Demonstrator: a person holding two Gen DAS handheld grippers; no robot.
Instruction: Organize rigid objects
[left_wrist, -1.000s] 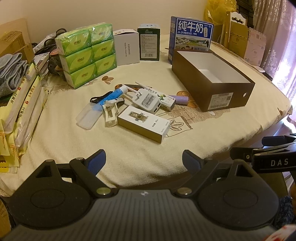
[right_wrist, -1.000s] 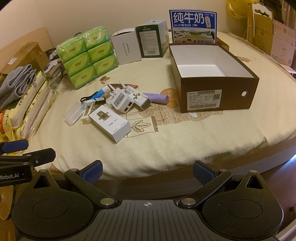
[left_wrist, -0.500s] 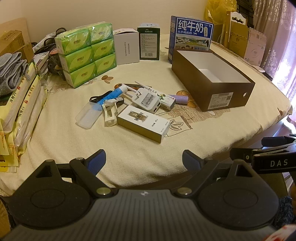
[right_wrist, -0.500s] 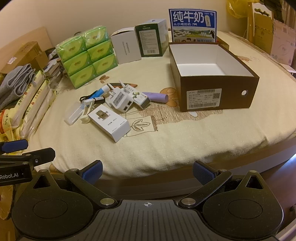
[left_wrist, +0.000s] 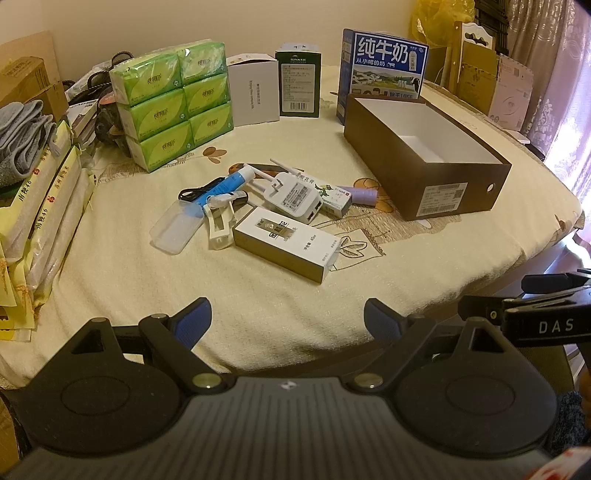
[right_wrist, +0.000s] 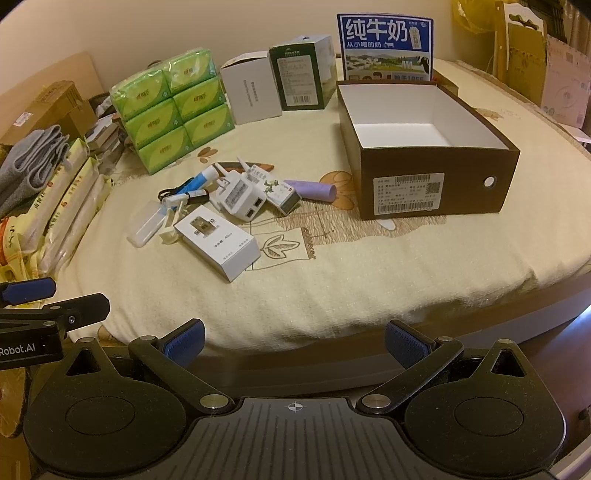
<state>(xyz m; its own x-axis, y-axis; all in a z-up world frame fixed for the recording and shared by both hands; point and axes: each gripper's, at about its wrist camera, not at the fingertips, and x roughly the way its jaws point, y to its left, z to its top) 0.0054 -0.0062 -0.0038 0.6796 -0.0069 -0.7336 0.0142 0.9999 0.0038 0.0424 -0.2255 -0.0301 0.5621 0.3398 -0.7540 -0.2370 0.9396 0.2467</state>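
Brown box (right_wrist: 436, 184) sits empty while both tongs, left (left_wrist: 288, 321) and right (right_wrist: 293, 341), gape empty.

Milk carton (right_wrist: 384, 44) btm hidden behind brown box (right_wrist: 436, 184).
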